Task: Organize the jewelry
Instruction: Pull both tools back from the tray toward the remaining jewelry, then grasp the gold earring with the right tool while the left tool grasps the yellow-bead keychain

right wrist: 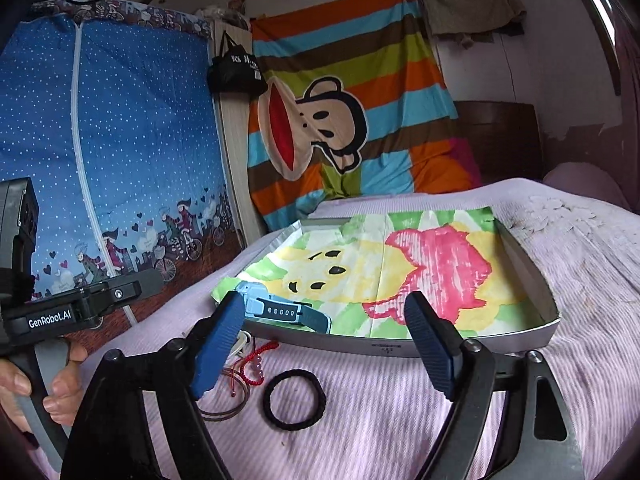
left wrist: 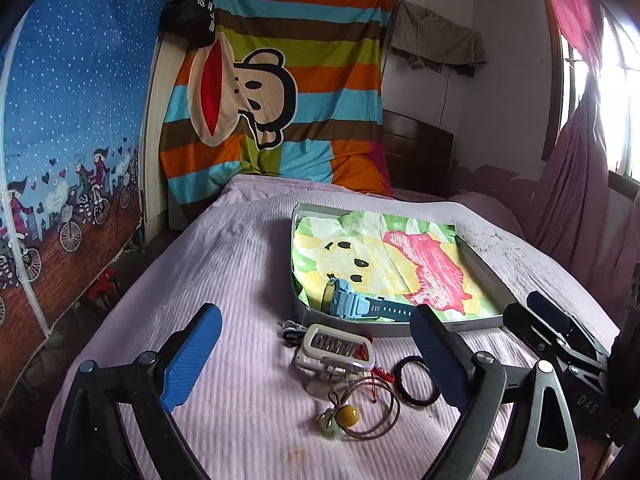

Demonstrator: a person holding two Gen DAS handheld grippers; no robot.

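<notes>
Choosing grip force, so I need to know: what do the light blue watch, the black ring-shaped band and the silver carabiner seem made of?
The light blue watch looks like matte plastic or rubber, with a moulded, holed strap. The black ring-shaped band looks like braided fabric elastic, dull and textured. The silver carabiner looks like brushed metal, pale with glinting edges.

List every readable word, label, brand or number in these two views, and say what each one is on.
"GenRobot.AI": white print on the left hand-held gripper body, read in the right wrist view.
"DAS": faint letters on the right hand-held gripper body, seen in the left wrist view; possibly cut off.
Black bag on the wall: white characters, too blurred to read.
Tray front wall: small mark, unreadable.
Keychain: embossed letters, unreadable.
</notes>
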